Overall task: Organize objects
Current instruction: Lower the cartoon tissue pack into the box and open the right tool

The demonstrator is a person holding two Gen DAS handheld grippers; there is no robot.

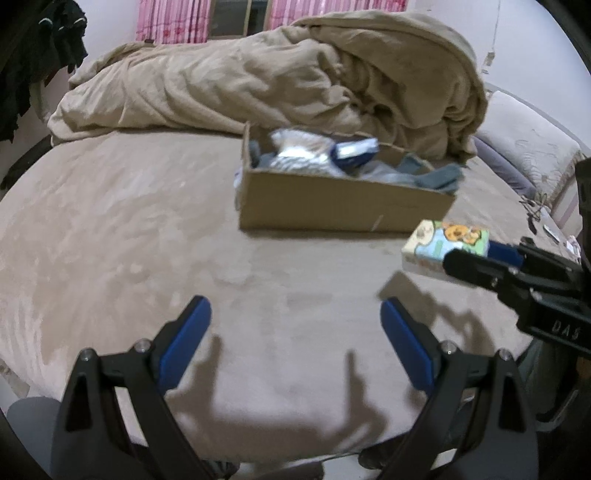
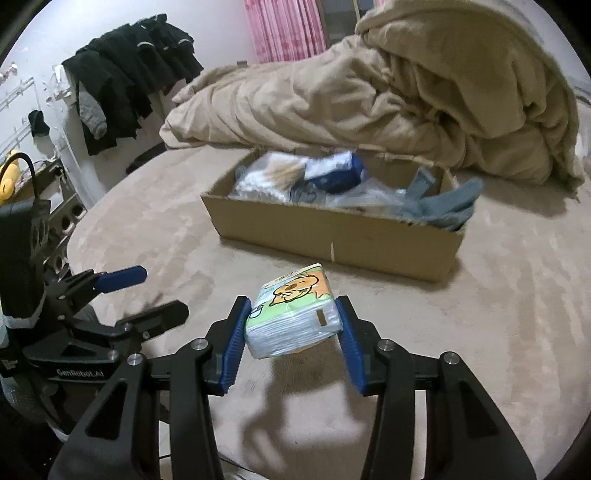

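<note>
My right gripper (image 2: pixel 293 306) is shut on a tissue pack (image 2: pixel 293 310) with a cartoon print and holds it above the bed; the pack also shows in the left wrist view (image 1: pixel 445 245), with the right gripper (image 1: pixel 476 256) at the right. A cardboard box (image 2: pixel 343 236) stands on the bed beyond the pack; it holds plastic bags, a blue packet (image 2: pixel 338 170) and grey socks (image 2: pixel 439 206). The box also shows in the left wrist view (image 1: pixel 340 205). My left gripper (image 1: pixel 295 314) is open and empty over the bed; it shows at the left of the right wrist view (image 2: pixel 147 295).
A crumpled beige duvet (image 1: pixel 280 77) is heaped behind the box. The bed sheet (image 1: pixel 122 229) is beige. Pillows (image 1: pixel 524 147) lie at the right. Dark clothes (image 2: pixel 122 77) hang at the left by the wall. Pink curtains (image 2: pixel 284 29) are at the back.
</note>
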